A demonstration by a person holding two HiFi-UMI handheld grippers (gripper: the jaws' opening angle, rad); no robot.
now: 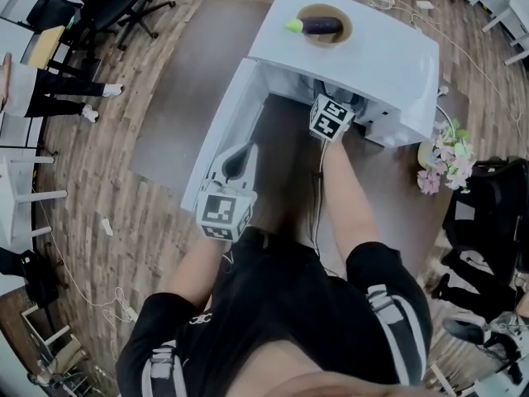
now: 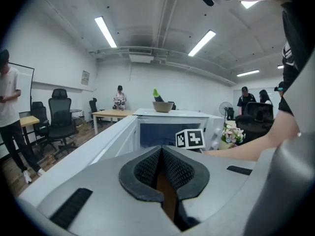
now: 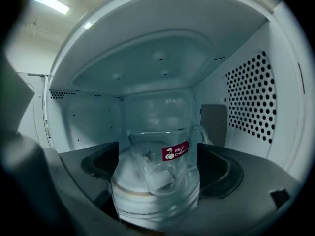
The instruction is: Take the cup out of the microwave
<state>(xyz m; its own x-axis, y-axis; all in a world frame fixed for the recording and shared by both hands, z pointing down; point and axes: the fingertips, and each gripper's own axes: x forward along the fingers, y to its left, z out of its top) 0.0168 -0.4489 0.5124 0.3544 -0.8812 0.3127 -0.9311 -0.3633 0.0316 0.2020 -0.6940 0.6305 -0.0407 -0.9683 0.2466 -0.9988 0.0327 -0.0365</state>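
Observation:
A clear glass cup (image 3: 160, 151) with a red label stands on a white plate (image 3: 125, 193) inside the white microwave (image 1: 364, 60). My right gripper (image 3: 157, 168) reaches into the cavity, open, one dark pad on each side of the cup and neither seen pressing on it. In the head view only its marker cube (image 1: 331, 116) shows at the oven's mouth. The microwave door (image 1: 216, 135) hangs open to the left. My left gripper (image 1: 238, 162) hovers by that door, shut with nothing in it, its ribbed pads (image 2: 147, 168) meeting.
A bowl holding an eggplant (image 1: 324, 25) sits on top of the microwave. A pot of flowers (image 1: 442, 162) stands to its right. The perforated cavity wall (image 3: 251, 97) is close on the right. Office chairs (image 1: 107, 2) and a standing person (image 2: 10, 112) are off left.

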